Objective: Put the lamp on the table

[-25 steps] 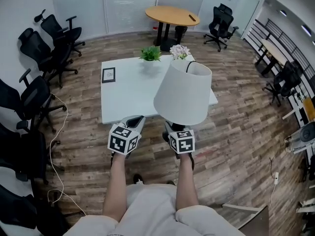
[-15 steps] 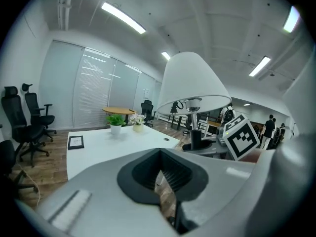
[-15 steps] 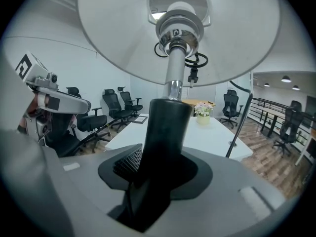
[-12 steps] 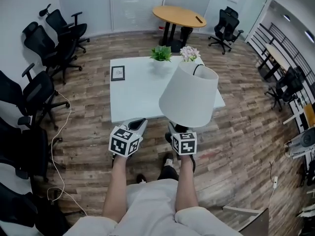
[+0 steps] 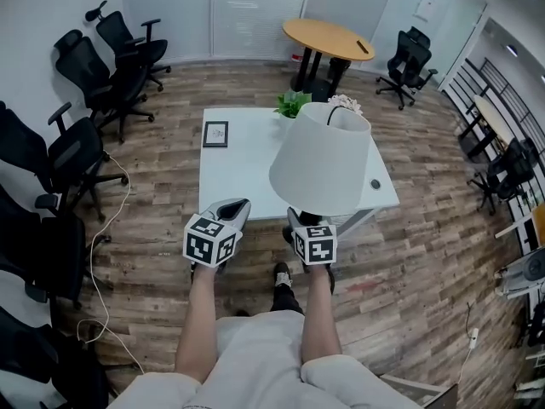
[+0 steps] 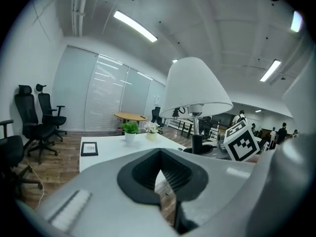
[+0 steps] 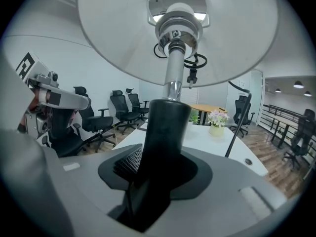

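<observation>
Wood-plank floor [image 5: 153, 194] all round, a loose cable [image 5: 104, 254] trailing on the left. Black office chairs [image 5: 111, 66] along the left wall, more chairs [image 5: 410, 56] far right. White table [image 5: 238, 169] mid-room, round wooden table [image 5: 328, 37] beyond it. Blinds [image 5: 247, 11] across the far windows. Strip lights [image 6: 134, 25] glowing on a white ceiling.

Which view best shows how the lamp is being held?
The right gripper view: the right claw is closed on the black stem of the lamp. In the head view the shade hides the grip; the left gripper view shows the lamp side-on, not the grip.
</observation>
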`<state>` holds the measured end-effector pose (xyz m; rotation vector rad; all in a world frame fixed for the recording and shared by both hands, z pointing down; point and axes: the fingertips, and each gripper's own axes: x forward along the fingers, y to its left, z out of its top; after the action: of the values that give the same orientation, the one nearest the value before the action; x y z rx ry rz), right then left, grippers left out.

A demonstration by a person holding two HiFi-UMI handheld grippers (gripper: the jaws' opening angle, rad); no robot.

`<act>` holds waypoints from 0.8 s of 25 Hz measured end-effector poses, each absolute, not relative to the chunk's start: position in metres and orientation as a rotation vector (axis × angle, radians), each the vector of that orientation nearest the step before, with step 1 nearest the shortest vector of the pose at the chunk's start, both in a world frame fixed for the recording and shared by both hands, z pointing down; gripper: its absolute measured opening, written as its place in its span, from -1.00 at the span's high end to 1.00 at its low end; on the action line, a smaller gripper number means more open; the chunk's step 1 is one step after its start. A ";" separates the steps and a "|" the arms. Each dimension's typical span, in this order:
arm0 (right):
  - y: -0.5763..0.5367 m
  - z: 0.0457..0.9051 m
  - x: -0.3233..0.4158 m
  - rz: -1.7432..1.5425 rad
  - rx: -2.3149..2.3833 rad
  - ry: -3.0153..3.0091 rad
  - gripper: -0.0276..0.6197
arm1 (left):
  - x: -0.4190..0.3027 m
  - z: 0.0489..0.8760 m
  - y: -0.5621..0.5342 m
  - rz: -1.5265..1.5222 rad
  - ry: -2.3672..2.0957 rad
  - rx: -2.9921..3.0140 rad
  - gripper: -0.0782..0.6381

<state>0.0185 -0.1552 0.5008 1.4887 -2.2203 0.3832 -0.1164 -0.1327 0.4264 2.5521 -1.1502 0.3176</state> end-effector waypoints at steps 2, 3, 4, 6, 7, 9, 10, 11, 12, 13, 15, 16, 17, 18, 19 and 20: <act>-0.167 0.498 0.017 0.381 1.487 -2.233 0.32 | -0.118 0.423 -0.143 0.309 -1.165 2.552 0.78; -0.173 0.498 0.017 0.386 1.489 -2.239 0.32 | -0.119 0.421 -0.149 0.308 -1.174 2.548 0.78; -0.178 0.497 0.017 0.392 1.493 -2.244 0.32 | -0.120 0.421 -0.155 0.309 -1.182 2.544 0.78; -0.190 0.499 0.020 0.404 1.500 -2.246 0.32 | -0.120 0.422 -0.167 0.317 -1.187 2.539 0.78; -0.195 0.501 0.023 0.409 1.503 -2.242 0.32 | -0.118 0.424 -0.172 0.324 -1.182 2.539 0.78; -0.205 0.505 0.032 0.428 1.507 -2.233 0.32 | -0.110 0.426 -0.182 0.345 -1.164 2.547 0.78; -0.211 0.506 0.035 0.442 1.506 -2.233 0.32 | -0.105 0.426 -0.188 0.360 -1.155 2.555 0.78; -0.217 0.506 0.038 0.457 1.505 -2.237 0.32 | -0.101 0.425 -0.194 0.374 -1.148 2.565 0.78; -0.223 0.506 0.041 0.471 1.506 -2.242 0.32 | -0.098 0.423 -0.199 0.383 -1.145 2.573 0.78; -0.230 0.506 0.045 0.482 1.510 -2.247 0.32 | -0.095 0.420 -0.205 0.385 -1.145 2.580 0.78; -0.243 0.505 0.055 0.496 1.523 -2.253 0.32 | -0.087 0.415 -0.218 0.382 -1.149 2.589 0.78; -0.250 0.503 0.061 0.500 1.530 -2.255 0.32 | -0.084 0.412 -0.224 0.381 -1.154 2.592 0.78; -0.258 0.502 0.065 0.503 1.533 -2.258 0.32 | -0.081 0.411 -0.231 0.381 -1.160 2.591 0.78; -0.266 0.500 0.069 0.506 1.533 -2.262 0.32 | -0.079 0.409 -0.238 0.383 -1.168 2.589 0.78; -0.274 0.499 0.073 0.508 1.529 -2.267 0.32 | -0.077 0.409 -0.245 0.389 -1.175 2.585 0.78; -0.281 0.498 0.077 0.511 1.526 -2.270 0.32 | -0.075 0.408 -0.251 0.396 -1.181 2.582 0.78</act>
<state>0.0773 -0.2814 0.4984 1.5256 -2.2697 0.5105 -0.0748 -0.2508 0.4083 2.5818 -1.1815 0.3965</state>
